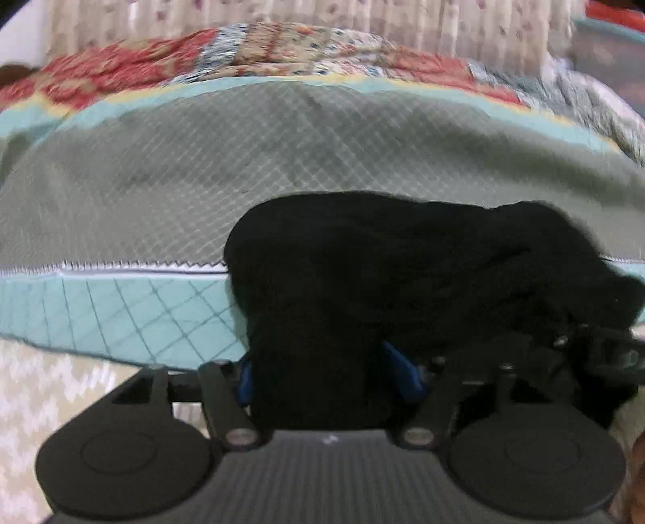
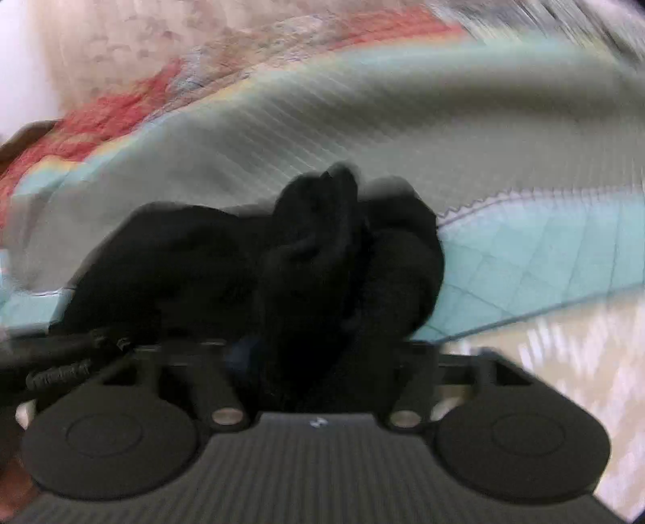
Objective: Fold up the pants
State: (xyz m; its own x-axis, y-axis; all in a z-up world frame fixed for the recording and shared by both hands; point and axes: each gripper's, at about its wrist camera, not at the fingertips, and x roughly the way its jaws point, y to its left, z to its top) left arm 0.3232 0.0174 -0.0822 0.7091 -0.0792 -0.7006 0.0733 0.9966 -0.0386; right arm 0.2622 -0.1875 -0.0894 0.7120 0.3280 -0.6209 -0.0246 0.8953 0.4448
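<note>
Right up against the left lens, your left gripper (image 1: 322, 377) is sitting with its jaws spread. The blue pads (image 1: 403, 373) are showing on either side of a hanging strip of the black pants (image 1: 403, 262). The cloth is running between them, but the pad on the right of the frame is showing bare blue, so it's not looking like a clamp.

The rest of the pants are lying in a loose, rumpled heap at the near edge of the bed (image 1: 121, 306), half on top and half drooping over the teal side. They're sitting on the grey-green quilted cover (image 1: 201, 169). A red and blue patchwork quilt (image 1: 262, 52) is lying further back, with a pale flowery curtain (image 1: 363, 16) hanging behind it. Pale patterned floor (image 1: 40, 403) is showing below the bed edge on the left.

Over on your right gripper (image 2: 318, 354), it's all pretty smeared. The pants (image 2: 322, 262) are bunching into a tall wad straight ahead, and a fold is dropping down into the gap between the fingers. The arms are standing wide, but the black cloth is hiding the pads, apart from a dark blue hint on the left. So honestly I can't tell if that one's pinching the cloth or just straddling it. The bed's teal side (image 2: 544, 258) is running off to the right there.
</note>
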